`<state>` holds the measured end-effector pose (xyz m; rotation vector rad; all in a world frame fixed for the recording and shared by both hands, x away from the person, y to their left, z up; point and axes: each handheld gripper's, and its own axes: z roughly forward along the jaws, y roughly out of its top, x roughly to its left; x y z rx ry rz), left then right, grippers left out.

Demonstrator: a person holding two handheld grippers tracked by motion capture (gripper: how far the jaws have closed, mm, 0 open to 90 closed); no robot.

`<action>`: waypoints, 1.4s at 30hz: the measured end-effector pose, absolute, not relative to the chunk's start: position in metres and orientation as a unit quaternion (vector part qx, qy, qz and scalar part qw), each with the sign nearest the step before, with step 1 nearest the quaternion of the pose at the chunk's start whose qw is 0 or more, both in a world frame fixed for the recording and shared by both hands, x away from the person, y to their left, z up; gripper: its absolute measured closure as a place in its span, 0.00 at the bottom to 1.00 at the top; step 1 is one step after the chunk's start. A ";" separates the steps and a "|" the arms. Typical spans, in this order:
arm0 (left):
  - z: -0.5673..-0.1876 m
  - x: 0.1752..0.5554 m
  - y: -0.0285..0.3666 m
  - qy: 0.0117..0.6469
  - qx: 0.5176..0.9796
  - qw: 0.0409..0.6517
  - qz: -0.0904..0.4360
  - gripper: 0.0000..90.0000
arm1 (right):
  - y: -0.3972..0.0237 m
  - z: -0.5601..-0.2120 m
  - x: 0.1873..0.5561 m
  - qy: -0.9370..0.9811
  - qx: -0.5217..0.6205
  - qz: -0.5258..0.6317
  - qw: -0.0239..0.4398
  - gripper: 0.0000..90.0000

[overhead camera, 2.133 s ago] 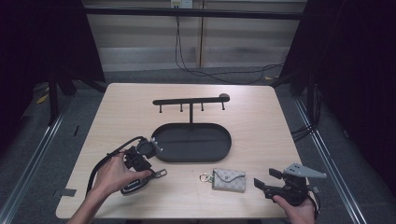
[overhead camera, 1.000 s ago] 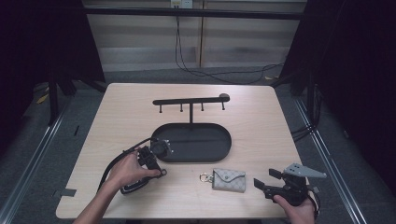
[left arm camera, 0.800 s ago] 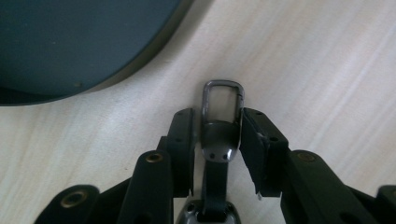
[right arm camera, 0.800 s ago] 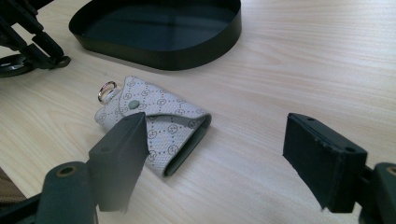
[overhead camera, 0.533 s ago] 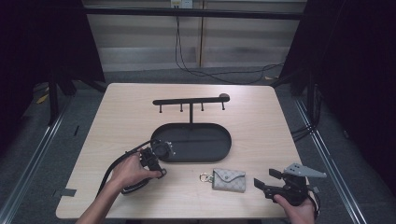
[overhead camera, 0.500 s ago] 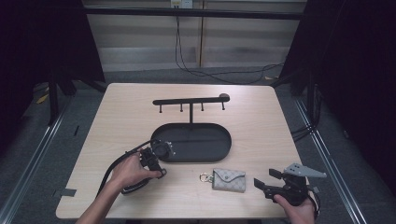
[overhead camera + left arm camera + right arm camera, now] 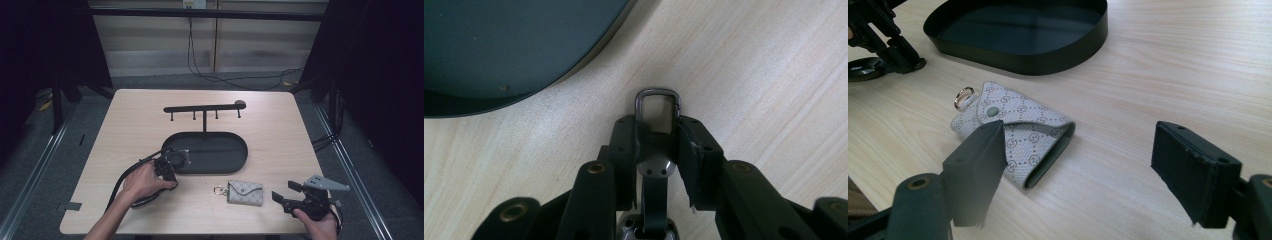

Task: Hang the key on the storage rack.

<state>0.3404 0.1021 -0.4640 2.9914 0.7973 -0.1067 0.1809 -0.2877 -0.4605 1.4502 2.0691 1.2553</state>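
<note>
My left gripper (image 7: 658,125) points down at the table beside the black oval tray (image 7: 215,152). Its jaws have just been closing and now pinch a black key strap (image 7: 655,200) whose metal loop (image 7: 658,90) sticks out past the fingertips. From above, the left gripper (image 7: 167,170) sits at the tray's near-left rim under a hand. A grey patterned key pouch (image 7: 245,192) with a gold ring (image 7: 219,190) lies near the front edge. Just right of it my right gripper (image 7: 284,192) rests open. Ahead of its wide jaws (image 7: 1083,150) lies the pouch (image 7: 1023,135).
A black hook rack (image 7: 204,107) rises from the tray's far side. The tray wall (image 7: 1048,57) lies beyond the pouch, and the tray floor (image 7: 499,45) is bare. The left gripper's cable (image 7: 127,175) curls over the table at the left.
The left hand has slid right toward the tray's near-left rim, over the dark item that lay on the table. The right gripper and the pouch have stayed put.
</note>
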 end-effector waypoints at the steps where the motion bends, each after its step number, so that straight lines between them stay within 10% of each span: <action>1: -0.464 0.340 0.102 0.261 0.964 0.021 -0.035 0.78 | -0.288 -0.460 0.181 0.724 0.507 0.439 0.159 0.25; 42: -0.395 0.342 0.152 0.320 0.942 0.095 -0.023 0.78 | -0.289 -0.460 0.181 0.720 0.513 0.439 0.162 0.25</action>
